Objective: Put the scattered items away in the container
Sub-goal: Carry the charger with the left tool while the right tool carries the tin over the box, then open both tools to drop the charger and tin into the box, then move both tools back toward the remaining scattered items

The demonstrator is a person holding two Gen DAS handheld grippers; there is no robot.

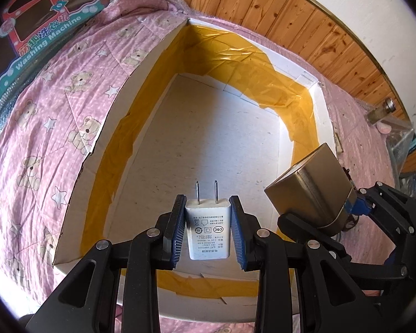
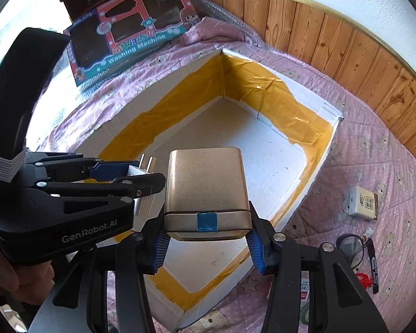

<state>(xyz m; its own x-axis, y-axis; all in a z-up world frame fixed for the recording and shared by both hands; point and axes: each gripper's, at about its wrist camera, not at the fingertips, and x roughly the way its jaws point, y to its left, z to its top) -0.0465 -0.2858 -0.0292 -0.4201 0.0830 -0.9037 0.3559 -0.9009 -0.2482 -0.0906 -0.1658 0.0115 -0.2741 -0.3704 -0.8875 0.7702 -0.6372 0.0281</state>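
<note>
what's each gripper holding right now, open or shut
Left gripper: shut on the white USB charger, prongs pointing forward, over the white box.
Right gripper: shut on the gold tin, also over the box.

My black left gripper (image 1: 208,226), blue-ribbed at the pads, carries a white charger plug (image 1: 209,229) with grey print, and my right gripper (image 2: 208,245) a matte gold tin (image 2: 206,191) with a blue tape patch. The cardboard box (image 1: 208,144) below is white with yellow tape lining. The bed's quilt (image 1: 41,127) is pink, dotted white, with teddy bears and stars.
</note>
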